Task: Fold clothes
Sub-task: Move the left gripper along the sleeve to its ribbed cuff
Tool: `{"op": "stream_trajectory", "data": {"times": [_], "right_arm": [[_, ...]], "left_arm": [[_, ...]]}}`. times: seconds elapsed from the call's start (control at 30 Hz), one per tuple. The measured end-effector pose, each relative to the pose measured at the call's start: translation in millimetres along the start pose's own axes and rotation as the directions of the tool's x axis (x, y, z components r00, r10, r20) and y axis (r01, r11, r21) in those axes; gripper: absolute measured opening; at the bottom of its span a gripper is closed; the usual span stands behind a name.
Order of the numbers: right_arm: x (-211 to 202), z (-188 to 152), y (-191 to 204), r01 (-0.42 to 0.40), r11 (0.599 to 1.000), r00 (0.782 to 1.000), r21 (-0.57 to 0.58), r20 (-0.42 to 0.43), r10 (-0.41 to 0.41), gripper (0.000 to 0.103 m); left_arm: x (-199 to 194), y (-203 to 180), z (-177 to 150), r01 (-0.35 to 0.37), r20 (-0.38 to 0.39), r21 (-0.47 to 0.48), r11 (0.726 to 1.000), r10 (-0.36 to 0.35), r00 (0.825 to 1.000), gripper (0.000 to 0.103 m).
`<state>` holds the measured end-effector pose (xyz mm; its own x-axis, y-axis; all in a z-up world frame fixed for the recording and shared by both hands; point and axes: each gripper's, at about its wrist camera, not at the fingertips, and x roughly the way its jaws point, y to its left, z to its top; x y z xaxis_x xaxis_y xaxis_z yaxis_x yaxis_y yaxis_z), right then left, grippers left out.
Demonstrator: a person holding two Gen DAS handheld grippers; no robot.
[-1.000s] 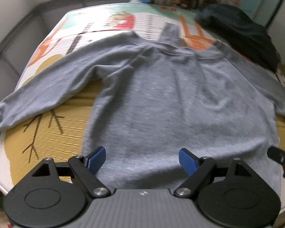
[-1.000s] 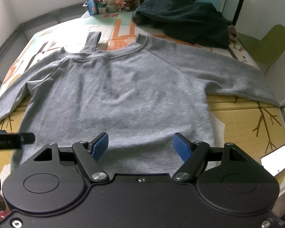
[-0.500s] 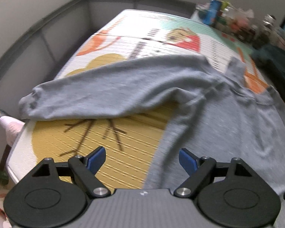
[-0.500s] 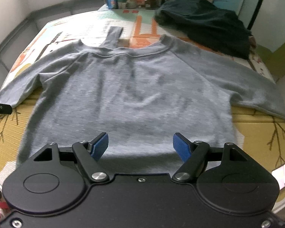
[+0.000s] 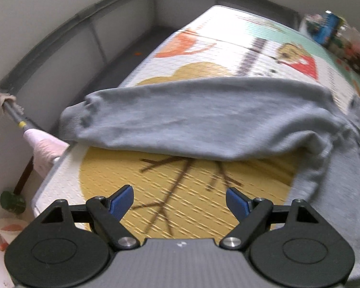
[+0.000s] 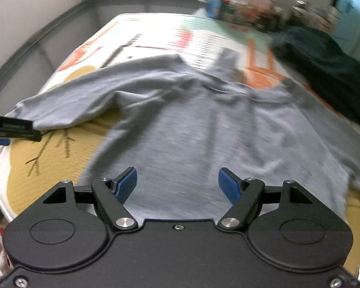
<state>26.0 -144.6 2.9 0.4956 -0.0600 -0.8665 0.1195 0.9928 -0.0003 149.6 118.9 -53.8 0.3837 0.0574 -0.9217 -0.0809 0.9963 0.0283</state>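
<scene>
Clearly, in the left wrist view, the left gripper (image 5: pixel 179 199) hangs wide and empty over the mat (image 5: pixel 180 192), short of the grey sweatshirt (image 5: pixel 204 124) sleeve, whose cuff overhangs the mat's edge and could slide off if nudged. From the right wrist, the right gripper (image 6: pixel 177 183) gapes empty above the sweatshirt's hem; blur suggests haste, risking a bunched grab.

A grey long-sleeved sweatshirt (image 6: pixel 216 129) lies spread flat mid-frame, one sleeve (image 5: pixel 180 120) stretching toward the left edge.

Dim, motion-blurred fisheye views, curved edges
</scene>
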Motion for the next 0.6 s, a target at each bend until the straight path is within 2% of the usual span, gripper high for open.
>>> {"op": "stream_trajectory", "data": {"times": [0.23, 0.6], "right_arm": [[21, 23, 48, -0.065, 0.995, 0.998, -0.073, 0.004, 0.066, 0.073], [52, 44, 88, -0.090, 0.989, 0.996, -0.118, -0.011, 0.089, 0.073]], "left_arm": [[24, 47, 20, -0.044, -0.002, -0.083, 0.996, 0.044, 0.999, 0.086], [69, 111, 47, -0.103, 0.034, -0.214, 0.971, 0.113, 0.993, 0.086]]}}
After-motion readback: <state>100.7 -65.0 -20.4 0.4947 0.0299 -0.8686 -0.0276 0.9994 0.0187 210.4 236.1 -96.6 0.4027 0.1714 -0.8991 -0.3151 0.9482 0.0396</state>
